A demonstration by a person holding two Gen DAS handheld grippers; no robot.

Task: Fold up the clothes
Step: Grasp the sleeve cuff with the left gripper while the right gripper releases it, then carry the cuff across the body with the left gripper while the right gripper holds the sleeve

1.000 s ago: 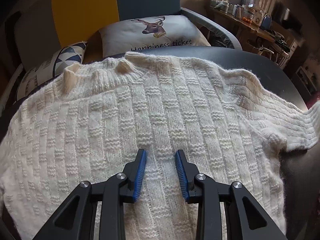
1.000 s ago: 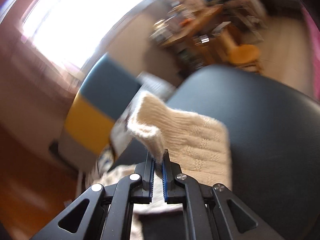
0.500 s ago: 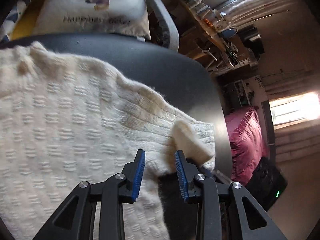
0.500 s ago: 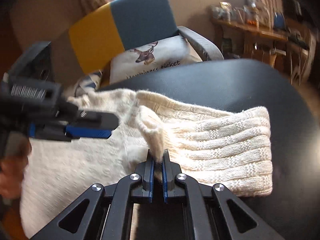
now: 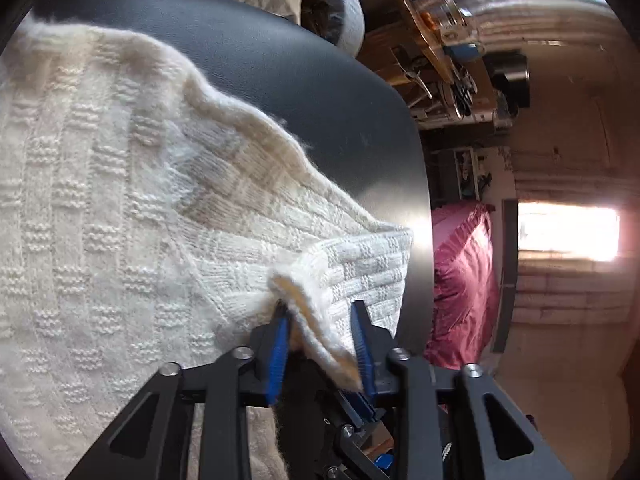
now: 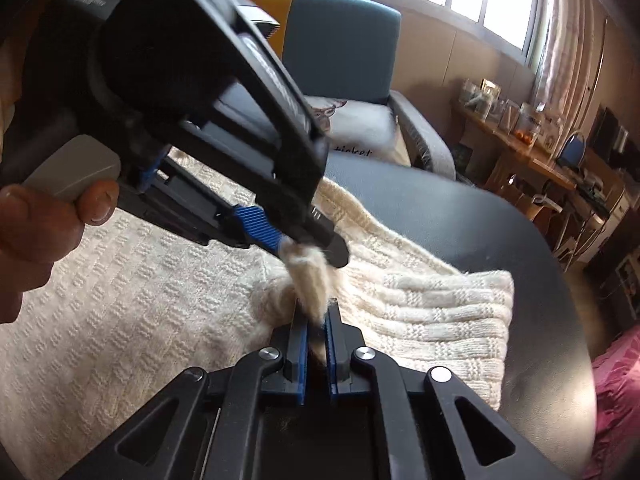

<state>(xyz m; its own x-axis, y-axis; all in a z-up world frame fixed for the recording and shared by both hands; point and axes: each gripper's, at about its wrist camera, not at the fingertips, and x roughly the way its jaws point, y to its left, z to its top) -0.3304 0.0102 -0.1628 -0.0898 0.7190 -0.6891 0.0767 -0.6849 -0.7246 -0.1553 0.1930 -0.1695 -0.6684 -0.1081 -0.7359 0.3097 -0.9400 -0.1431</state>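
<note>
A cream knitted sweater (image 5: 100, 220) lies spread on a round black table (image 5: 300, 80). Its sleeve (image 6: 440, 312) lies folded toward the table's right edge. My right gripper (image 6: 316, 320) is shut on a raised pinch of the sleeve's fold. My left gripper (image 5: 320, 320) is open, its blue pads on either side of that same raised edge, just above the right gripper. In the right wrist view the left gripper (image 6: 308, 250) comes in from the upper left, held by a hand (image 6: 36, 232). The sweater's body (image 6: 140, 300) lies flat on the left.
Behind the table (image 6: 500, 232) stands a blue and yellow armchair (image 6: 340, 40) with a deer cushion (image 6: 360, 128). A cluttered wooden shelf (image 6: 520, 140) runs along the right wall. Pink bedding (image 5: 460, 280) lies past the table's right edge.
My left gripper swung from over the sweater's body to the sleeve and now straddles the raised fold. My right gripper kept its hold and brought the sleeve down onto the table.
</note>
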